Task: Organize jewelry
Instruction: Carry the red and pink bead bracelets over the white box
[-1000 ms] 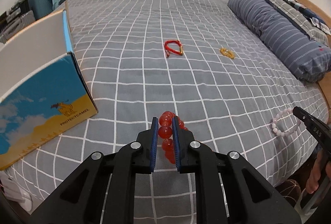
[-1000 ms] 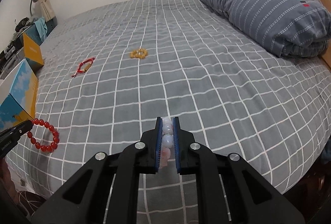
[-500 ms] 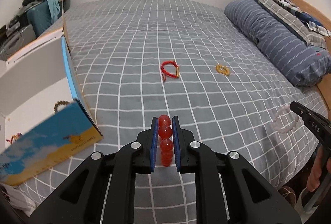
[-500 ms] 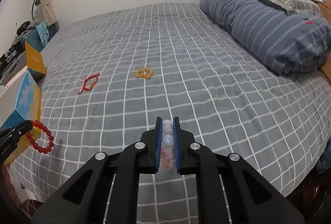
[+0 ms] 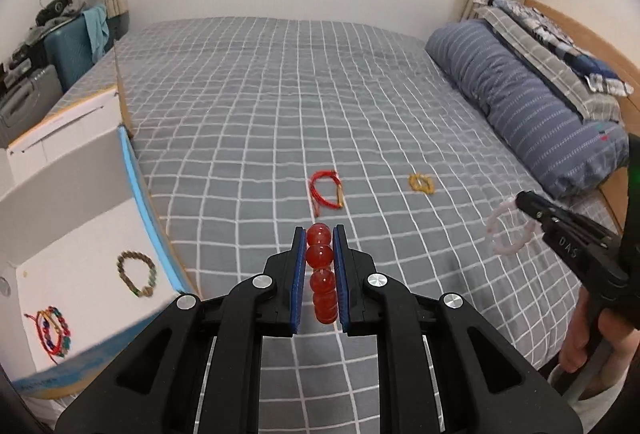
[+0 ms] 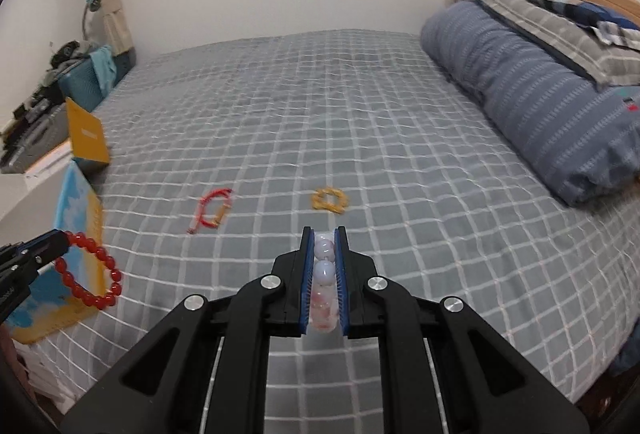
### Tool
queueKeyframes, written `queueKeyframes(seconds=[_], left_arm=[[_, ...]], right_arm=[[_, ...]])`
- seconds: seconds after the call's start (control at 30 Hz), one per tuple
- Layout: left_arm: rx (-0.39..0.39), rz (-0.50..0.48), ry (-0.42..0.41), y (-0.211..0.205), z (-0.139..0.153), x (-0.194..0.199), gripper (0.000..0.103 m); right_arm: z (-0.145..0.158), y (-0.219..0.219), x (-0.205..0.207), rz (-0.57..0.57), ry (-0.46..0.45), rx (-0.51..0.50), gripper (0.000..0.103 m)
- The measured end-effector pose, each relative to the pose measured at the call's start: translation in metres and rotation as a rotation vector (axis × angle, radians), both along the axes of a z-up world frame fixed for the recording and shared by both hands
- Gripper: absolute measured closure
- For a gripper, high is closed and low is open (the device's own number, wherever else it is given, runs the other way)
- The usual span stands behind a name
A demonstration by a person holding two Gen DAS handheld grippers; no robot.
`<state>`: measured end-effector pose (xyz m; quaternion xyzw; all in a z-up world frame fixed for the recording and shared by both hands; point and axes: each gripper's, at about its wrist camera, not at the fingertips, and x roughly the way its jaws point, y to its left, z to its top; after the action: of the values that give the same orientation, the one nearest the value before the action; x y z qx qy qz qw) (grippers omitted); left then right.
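The left gripper (image 5: 320,246) is clamping a red bead bracelet (image 5: 320,254) between its blue pads, holding it in the air above the near part of the bed (image 5: 260,113). In the right wrist view the same bracelet is hanging as a full loop from the gripper tip at the left edge, in front of the box. The right gripper (image 6: 324,246) is pinching a pale pink bead bracelet (image 6: 323,270), its beads lining up between the two pads; from the left wrist view that bracelet is dangling as a loop off the gripper's tip, over the right side of the bed.

An open box (image 5: 80,218) with a white inside and blue-and-yellow printed sides is sitting at the bed's left edge. Inside it a brown bead bracelet (image 5: 136,274) is lying near the blue wall, and a multicoloured cord bracelet (image 5: 52,330) is lying closer to the near corner, apart from the brown one.

On the grey checked bedcover two pieces are lying out in the open: a red cord bracelet (image 5: 326,189) with a small gold piece, ahead of the left gripper, and a small yellow bead bracelet (image 5: 421,183) to its right, well apart from it. A rolled blue striped duvet (image 5: 520,105) is lying along the right side of the bed.
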<state>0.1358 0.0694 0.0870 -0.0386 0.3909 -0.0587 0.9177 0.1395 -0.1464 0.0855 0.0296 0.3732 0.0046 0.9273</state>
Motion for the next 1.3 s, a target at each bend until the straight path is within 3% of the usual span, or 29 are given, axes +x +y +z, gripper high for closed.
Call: queueKeyframes(seconds=[0.43, 0.8, 1.07, 1.3], left_arm=[[0.053, 0.134, -0.041, 0.06, 0.035, 0.001, 0.09], [0.083, 0.331, -0.06, 0.157, 0.06, -0.036, 0.09], [0.108, 0.506, -0.019, 0.231, 0.042, -0.07, 0.09], [0.098, 0.573, 0.031, 0.266, 0.006, -0.087, 0.09]], right_arm=[[0.039, 0.103, 0.039, 0.167, -0.028, 0.005, 0.093], [0.07, 0.213, 0.033, 0.34, -0.078, 0.048, 0.093], [0.062, 0.296, 0.013, 0.495, -0.057, 0.052, 0.093], [0.031, 0.356, 0.006, 0.561, -0.008, 0.022, 0.093]])
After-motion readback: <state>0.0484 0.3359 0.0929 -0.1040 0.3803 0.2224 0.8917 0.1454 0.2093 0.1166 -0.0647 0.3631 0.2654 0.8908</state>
